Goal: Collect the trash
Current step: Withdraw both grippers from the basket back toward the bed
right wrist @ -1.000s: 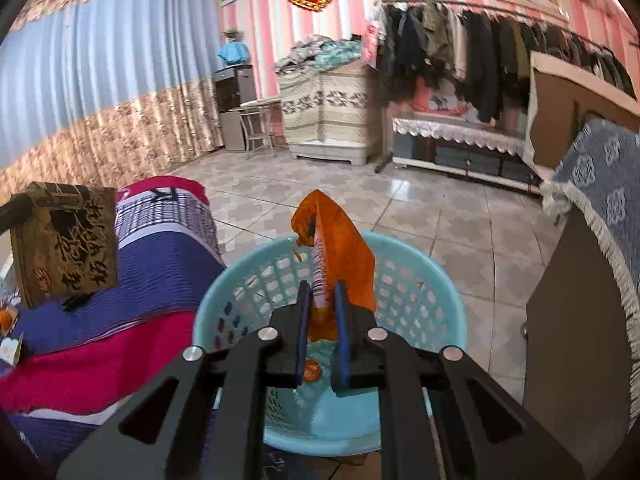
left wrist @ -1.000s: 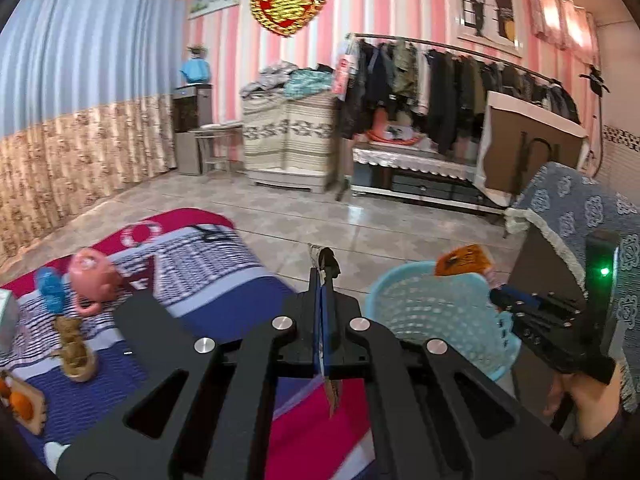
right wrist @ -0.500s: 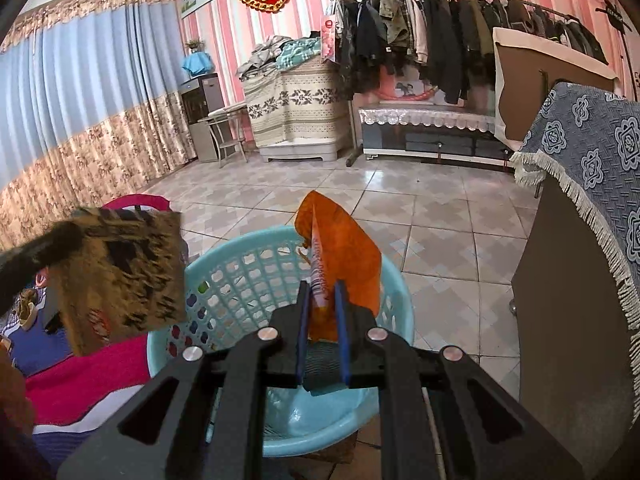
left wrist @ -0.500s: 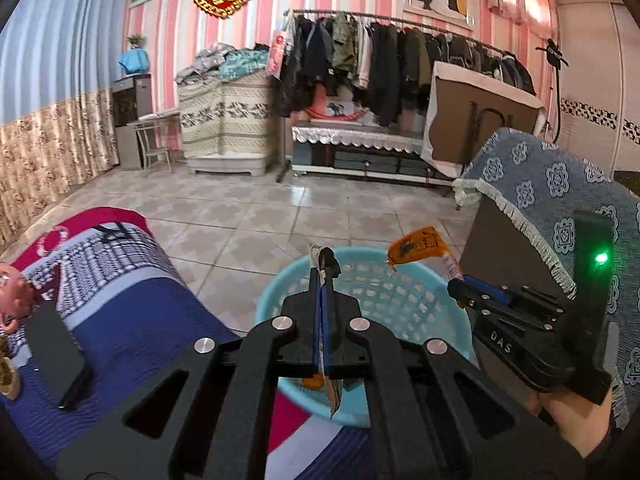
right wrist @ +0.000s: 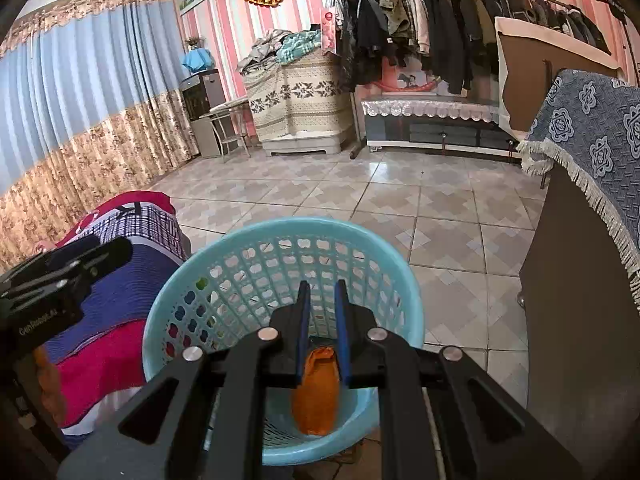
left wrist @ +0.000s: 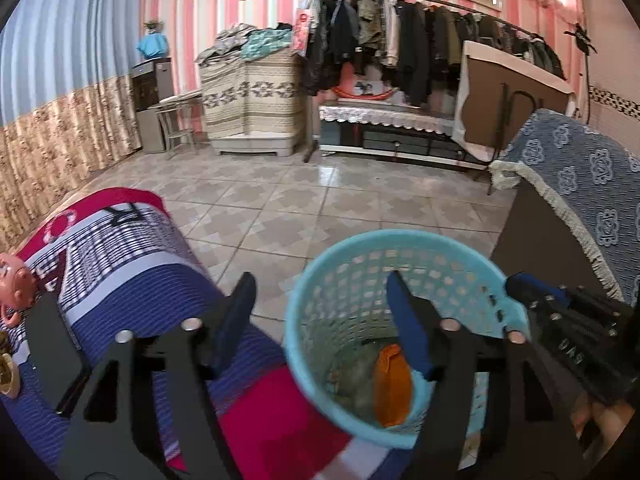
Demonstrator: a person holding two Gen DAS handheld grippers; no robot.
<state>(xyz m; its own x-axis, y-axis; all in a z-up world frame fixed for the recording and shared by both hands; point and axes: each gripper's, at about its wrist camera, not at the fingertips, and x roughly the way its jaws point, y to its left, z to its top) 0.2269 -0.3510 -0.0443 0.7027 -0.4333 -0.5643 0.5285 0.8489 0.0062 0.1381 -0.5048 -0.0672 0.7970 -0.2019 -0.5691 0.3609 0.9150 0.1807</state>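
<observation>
**Wrappers dropped, both tongs over the basket**

We see the orange wrapper [right wrist: 316, 392] lying inside the light-blue basket [right wrist: 280, 228], down near its bottom, with some dull, blurred litter beside it in the left wrist view. That is where the trash of this task now sits. The right tongs [right wrist: 320, 300] hang just above the near rim; their blue pads stand a narrow gap apart with nothing between them, the wrapper lying below and free of them, so we call them parted and empty. The left tongs [left wrist: 320, 296] have just been opening: their jaws stand wide over the left rim of the basket and we see nothing held in them.

The basket stands on the tiled floor [right wrist: 400, 200], just right of the striped bed cover [left wrist: 132, 264] and left of a dark cabinet under a blue patterned cloth [right wrist: 592, 120].

We judge the drop-off step is finishing. Next we would lift both tongs clear of the rim and swing left toward the bed cover to look for more litter.
</observation>
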